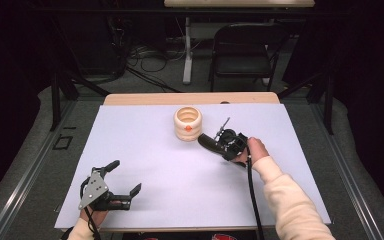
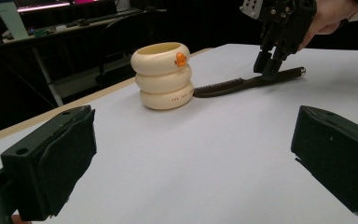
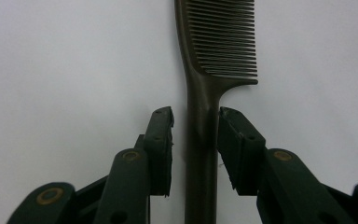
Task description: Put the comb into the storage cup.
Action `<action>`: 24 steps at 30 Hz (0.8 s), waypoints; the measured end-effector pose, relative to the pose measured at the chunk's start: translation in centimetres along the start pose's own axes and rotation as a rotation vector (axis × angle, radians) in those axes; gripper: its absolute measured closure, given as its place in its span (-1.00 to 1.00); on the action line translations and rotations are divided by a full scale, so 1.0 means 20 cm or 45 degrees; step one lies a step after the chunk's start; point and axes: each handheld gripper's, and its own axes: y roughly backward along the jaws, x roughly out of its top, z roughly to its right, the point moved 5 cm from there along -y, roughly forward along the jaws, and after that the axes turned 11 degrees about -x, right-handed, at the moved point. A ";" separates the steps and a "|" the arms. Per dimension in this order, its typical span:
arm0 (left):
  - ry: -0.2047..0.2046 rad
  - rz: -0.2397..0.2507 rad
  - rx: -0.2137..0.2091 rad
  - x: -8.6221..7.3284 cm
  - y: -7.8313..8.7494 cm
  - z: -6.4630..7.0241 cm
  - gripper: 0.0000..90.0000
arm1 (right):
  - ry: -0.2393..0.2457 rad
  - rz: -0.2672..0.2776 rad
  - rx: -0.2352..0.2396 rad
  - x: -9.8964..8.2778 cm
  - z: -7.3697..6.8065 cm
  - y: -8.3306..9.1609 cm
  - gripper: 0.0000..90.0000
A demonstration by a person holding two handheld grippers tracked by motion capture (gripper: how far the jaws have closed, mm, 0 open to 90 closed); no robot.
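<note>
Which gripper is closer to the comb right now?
The right gripper: its jaws sit on either side of the comb handle, a slight gap showing on one side. The left gripper rests open at the table's near edge, far away.

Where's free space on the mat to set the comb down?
Free: the mat between the left gripper and the ring stack, plus its whole left half. Crowded: just right of the stack, where the comb lies between the right gripper jaws.

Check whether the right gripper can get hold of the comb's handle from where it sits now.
Probably yes. The right gripper already straddles the comb handle, jaws on either side with narrow gaps and nothing between. The cream ring stack stands at the comb's toothed end, away from the jaws.
</note>
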 end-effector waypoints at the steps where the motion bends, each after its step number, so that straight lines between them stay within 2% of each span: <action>1: -0.001 0.000 0.000 0.00 0.00 0.00 -1.00 | 0.005 -0.017 -0.011 0.00 0.00 0.00 0.47; 4: 0.001 -0.001 -0.001 0.00 0.00 0.00 -1.00 | 0.036 -0.041 -0.023 0.01 0.00 -0.02 0.50; 5: 0.000 0.000 -0.001 0.00 0.00 0.00 -1.00 | 0.020 -0.048 -0.025 0.01 -0.01 -0.03 0.51; 10: 0.000 -0.002 -0.001 0.00 0.00 0.00 -1.00 | 0.034 -0.076 -0.038 0.02 0.00 -0.05 0.53; 12: 0.000 -0.003 -0.001 0.00 0.00 0.00 -1.00 | 0.029 -0.110 -0.042 0.01 0.00 -0.06 0.54; 13: 0.001 -0.002 -0.001 0.00 0.00 0.00 -1.00 | 0.016 -0.095 -0.045 0.01 0.00 -0.07 0.54; 17: 0.002 -0.003 -0.002 0.00 0.00 0.00 -1.00 | 0.018 -0.119 -0.032 0.01 0.00 -0.09 0.56; 24: 0.000 -0.003 -0.003 0.00 0.00 0.00 -1.00 | 0.004 -0.110 -0.027 0.02 0.00 -0.09 0.60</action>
